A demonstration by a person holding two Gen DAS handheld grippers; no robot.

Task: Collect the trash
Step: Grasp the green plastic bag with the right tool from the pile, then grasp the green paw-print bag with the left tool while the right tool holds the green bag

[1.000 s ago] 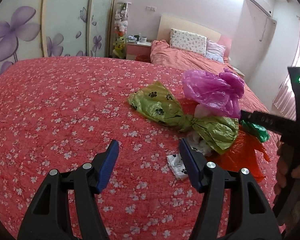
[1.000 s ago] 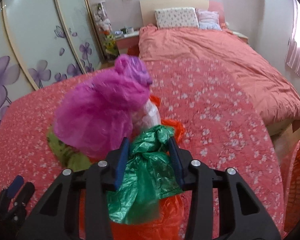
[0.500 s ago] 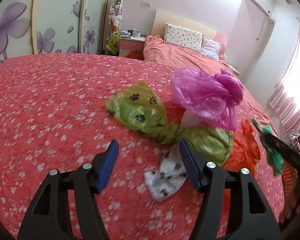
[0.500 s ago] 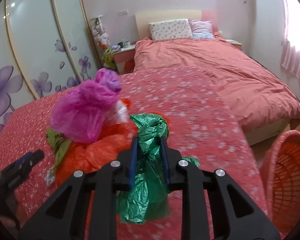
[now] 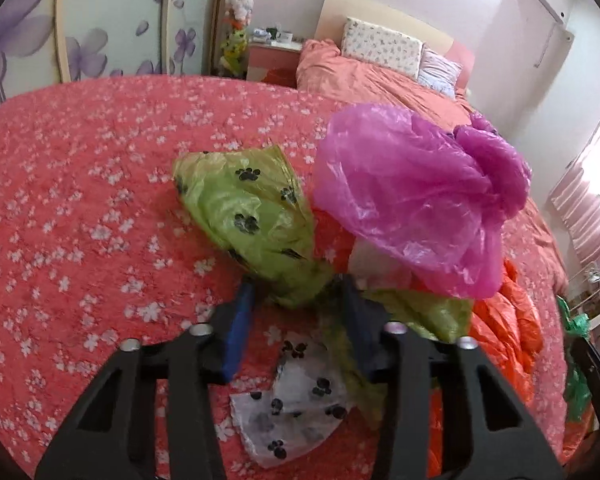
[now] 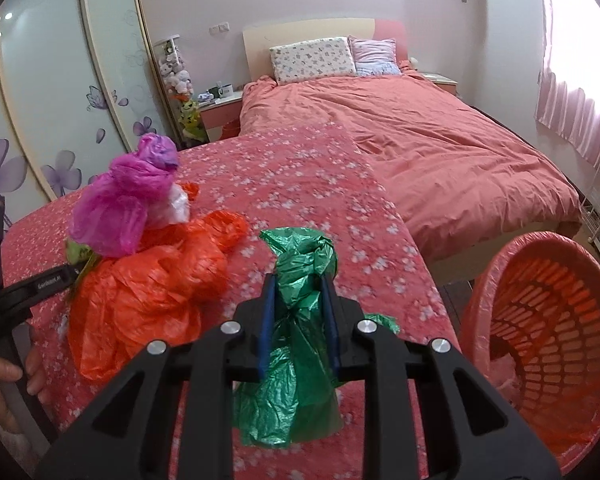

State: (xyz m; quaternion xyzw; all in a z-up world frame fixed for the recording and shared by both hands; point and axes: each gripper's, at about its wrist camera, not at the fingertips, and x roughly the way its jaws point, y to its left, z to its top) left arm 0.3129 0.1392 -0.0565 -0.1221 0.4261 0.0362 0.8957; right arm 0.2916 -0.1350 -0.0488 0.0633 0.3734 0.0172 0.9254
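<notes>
My right claw (image 6: 298,312) is clamped on the green plastic bag (image 6: 296,344), lower centre of the right wrist view; the bag's crumpled top sticks up past the blue pads and its tail hangs below them; the orange mesh basket (image 6: 548,320) sits at lower right of the frame, tilted with its mouth toward me, beside the edge of the tabletop (image 6: 300,184) with the red flowered cloth.

My left claw (image 5: 296,312) has just been closing, lower centre of the left wrist view; the twisted neck of the yellow-green paw-print bag (image 5: 248,216) lies between the pads; the right pad touches it, the left pad looks just apart, blurred, so I cannot tell if the grip is full.

Rest of the trash, mid-frame on the tabletop: magenta bag (image 5: 416,196) bulging above right of the yellow-green one; orange bag (image 5: 512,320) below it at right; white paw-print scrap (image 5: 296,416) flat on the cloth under my left claw; bed (image 6: 440,140) behind.
</notes>
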